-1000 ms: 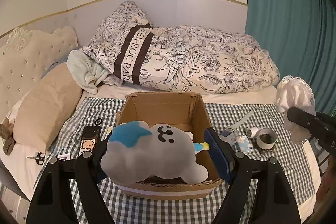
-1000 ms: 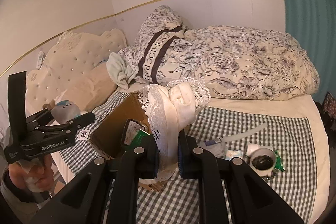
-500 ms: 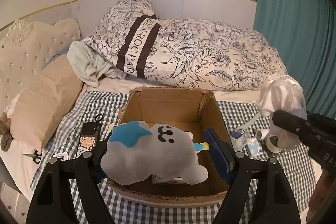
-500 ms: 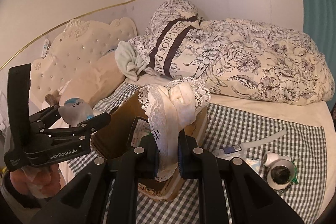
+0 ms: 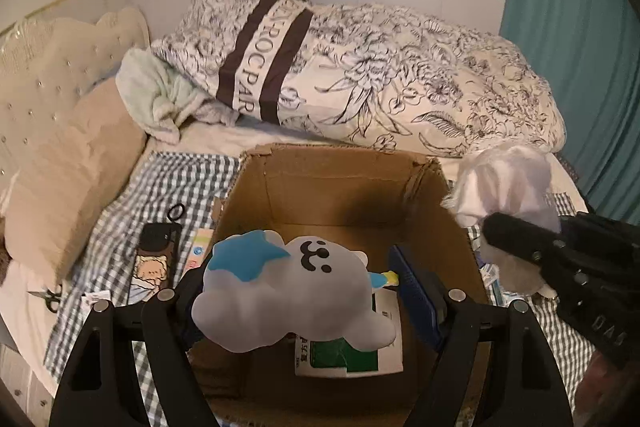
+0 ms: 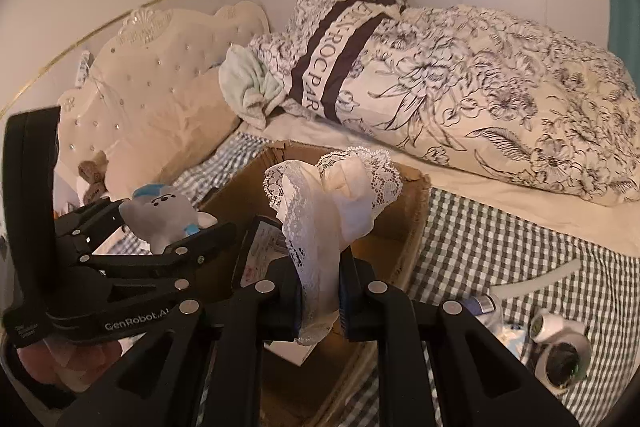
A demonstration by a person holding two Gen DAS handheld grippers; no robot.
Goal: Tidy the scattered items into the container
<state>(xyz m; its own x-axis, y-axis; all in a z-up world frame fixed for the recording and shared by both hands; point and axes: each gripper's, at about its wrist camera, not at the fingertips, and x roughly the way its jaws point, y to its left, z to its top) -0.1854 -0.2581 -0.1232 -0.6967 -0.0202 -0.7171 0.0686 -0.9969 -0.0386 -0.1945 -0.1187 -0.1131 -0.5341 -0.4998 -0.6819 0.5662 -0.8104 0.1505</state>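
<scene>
1. Left gripper points steeply downward, its jaws set wide and closed on a grey plush
2. In the right wrist view the left gripper sits at the left, and the hand shows under its body at the lower left edge
3. Right gripper points steeply downward, jaws nearly together, pinching a lace cloth
4. In the left wrist view the right gripper enters from the right

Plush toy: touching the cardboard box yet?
Apart. Right wrist view shows the plush toy held in the left gripper above the cardboard box, clear of its rim.
</scene>
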